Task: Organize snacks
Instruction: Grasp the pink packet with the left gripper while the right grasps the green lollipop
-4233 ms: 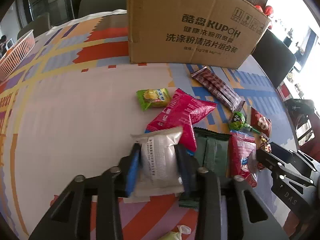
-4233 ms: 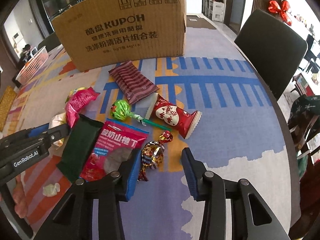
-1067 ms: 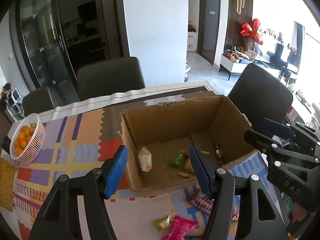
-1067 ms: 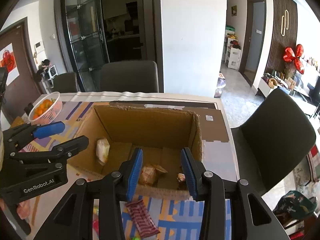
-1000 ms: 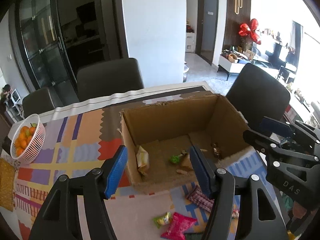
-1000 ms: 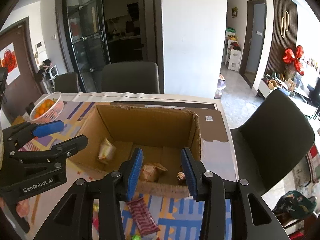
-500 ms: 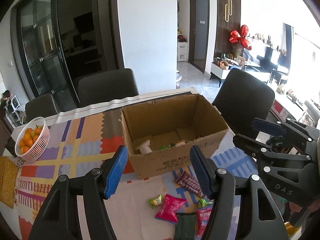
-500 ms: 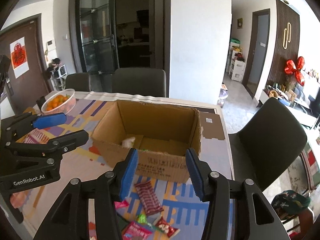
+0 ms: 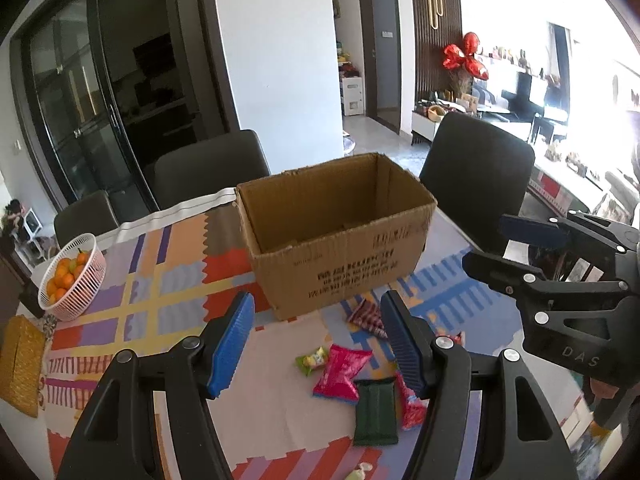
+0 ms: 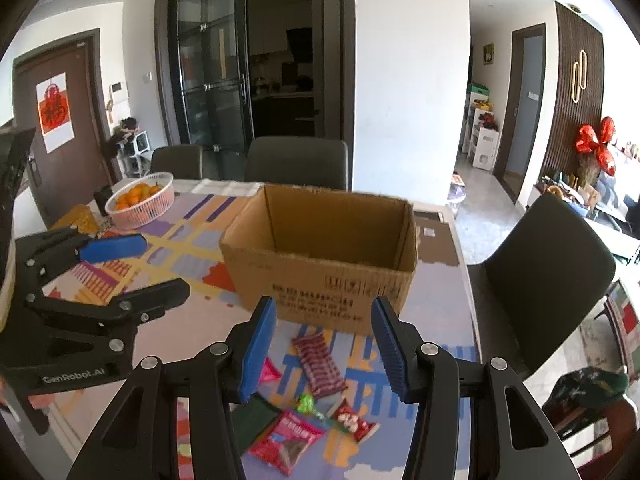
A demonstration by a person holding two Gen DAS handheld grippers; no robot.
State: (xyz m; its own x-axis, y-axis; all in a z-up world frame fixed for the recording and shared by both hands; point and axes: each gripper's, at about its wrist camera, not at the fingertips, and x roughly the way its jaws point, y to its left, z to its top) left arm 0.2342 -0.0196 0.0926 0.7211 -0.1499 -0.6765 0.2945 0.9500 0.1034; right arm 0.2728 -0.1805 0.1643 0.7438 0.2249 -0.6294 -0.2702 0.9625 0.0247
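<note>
Both wrist cameras sit high and well back, angled down over the tabletop (image 9: 132, 320). Each has the cardboard box (image 9: 340, 264) at twelve o'clock; the left looks from its left, the right from its right.

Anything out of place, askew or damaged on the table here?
Mostly unfinished sorting: several snack packets lie scattered on the tablecloth in front of the cardboard box, not in it. The box's top edge is ragged, with no flaps showing. Nothing looks spilled.
</note>
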